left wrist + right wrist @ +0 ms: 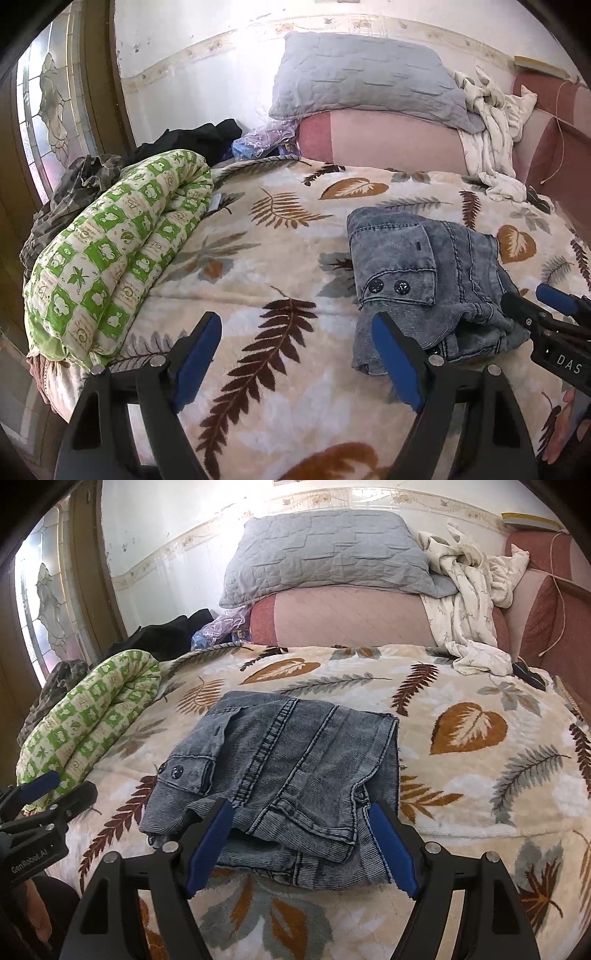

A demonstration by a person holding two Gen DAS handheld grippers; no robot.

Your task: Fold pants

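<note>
The grey-blue denim pants [288,775] lie folded into a compact stack on the leaf-patterned blanket [480,797]. They also show in the left wrist view [421,273], at the right. My right gripper [301,845] is open, its blue pads on either side of the stack's near edge, holding nothing. My left gripper [295,363] is open and empty over bare blanket [258,258], just left of the pants. The right gripper shows at the right edge of the left wrist view [535,306]. The left gripper shows at the left edge of the right wrist view [55,794].
A rolled green-and-white quilt [110,258] lies along the bed's left side, with dark clothes [199,140] behind it. A grey pillow [325,554] and a crumpled white cloth [469,602] rest on the pink headboard cushion [351,616]. A door [99,74] stands at the left.
</note>
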